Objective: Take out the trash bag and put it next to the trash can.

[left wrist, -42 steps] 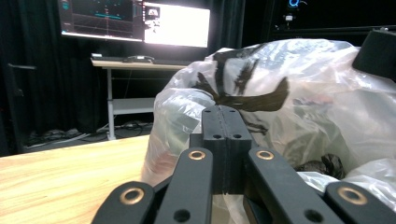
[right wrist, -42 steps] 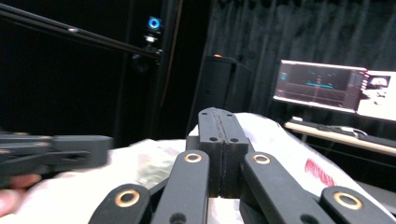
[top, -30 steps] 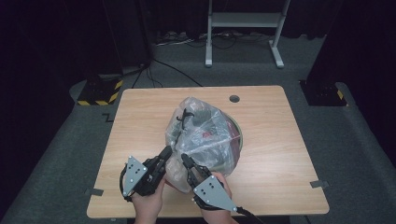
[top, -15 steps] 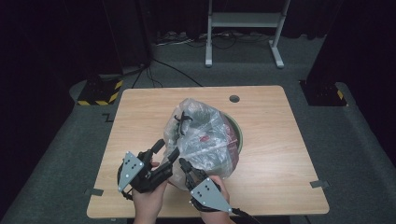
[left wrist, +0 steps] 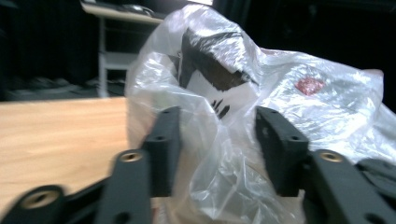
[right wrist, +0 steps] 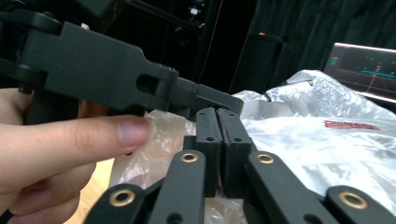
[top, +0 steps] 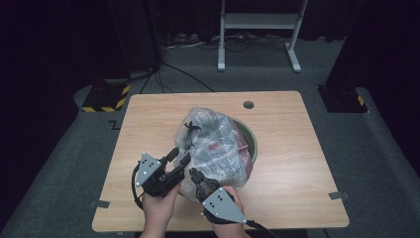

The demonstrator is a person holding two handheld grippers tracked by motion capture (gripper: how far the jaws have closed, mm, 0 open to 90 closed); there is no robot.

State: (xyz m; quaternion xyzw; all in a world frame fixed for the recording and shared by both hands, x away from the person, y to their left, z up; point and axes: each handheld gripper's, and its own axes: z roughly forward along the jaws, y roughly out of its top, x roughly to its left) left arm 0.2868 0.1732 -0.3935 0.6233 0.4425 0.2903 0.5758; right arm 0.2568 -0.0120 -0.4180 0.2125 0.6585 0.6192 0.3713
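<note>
Since the earlier frame my left gripper point(top: 179, 157) has been closing around the bag point(top: 218, 148), pads apart; my right gripper point(top: 194, 174), at 6 o'clock, pinches it.

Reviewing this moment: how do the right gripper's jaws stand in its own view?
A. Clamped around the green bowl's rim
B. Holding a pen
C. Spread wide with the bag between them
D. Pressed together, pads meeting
D: in the right gripper view the two pads of the right gripper meet with no visible gap, right at the edge of the clear plastic bag; whether a fold of film is pinched between them cannot be told.
</note>
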